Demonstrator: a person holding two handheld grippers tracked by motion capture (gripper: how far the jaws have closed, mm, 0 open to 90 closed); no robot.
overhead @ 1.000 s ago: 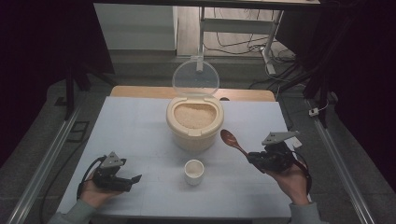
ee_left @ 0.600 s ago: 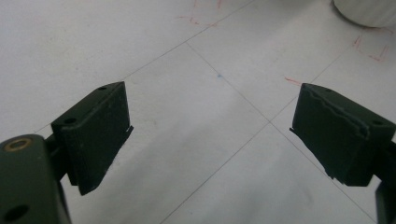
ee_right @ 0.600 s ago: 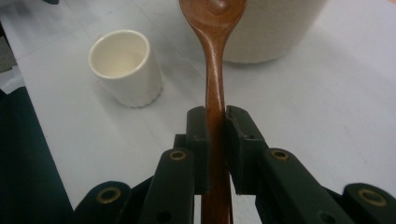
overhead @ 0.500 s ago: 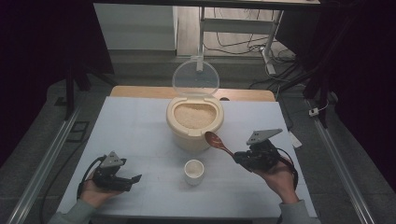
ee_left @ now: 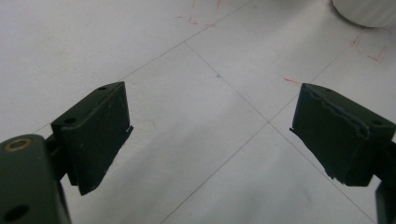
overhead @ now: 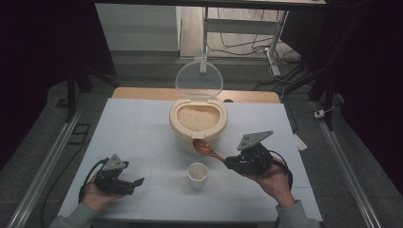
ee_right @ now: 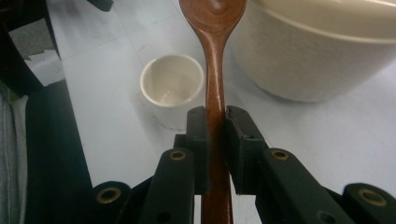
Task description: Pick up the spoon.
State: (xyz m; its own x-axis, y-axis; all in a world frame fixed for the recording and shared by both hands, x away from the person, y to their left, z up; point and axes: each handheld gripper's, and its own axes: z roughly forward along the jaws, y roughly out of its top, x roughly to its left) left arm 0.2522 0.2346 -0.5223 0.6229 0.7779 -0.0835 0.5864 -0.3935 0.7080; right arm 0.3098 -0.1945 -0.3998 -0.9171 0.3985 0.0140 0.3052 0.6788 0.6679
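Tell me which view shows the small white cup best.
The right gripper view: the cup sits close, its rim and empty inside plain, left of the wooden spoon clamped in the right gripper. The high view shows it small; the left gripper view catches a white edge, perhaps its base.

Here's the surface [overhead: 142, 128], a pale white sheet crossed by thin seam lines, with faint red marks showing in the left gripper view. A strip of wood peeks out along its far edge. Standing right on it, toward the far middle, is the cream rice container [overhead: 198, 124], its clear lid tipped up behind and grain filling it. Nearer the person, just in front of that container, sits a small white cup [overhead: 196, 175], upright and apart from it
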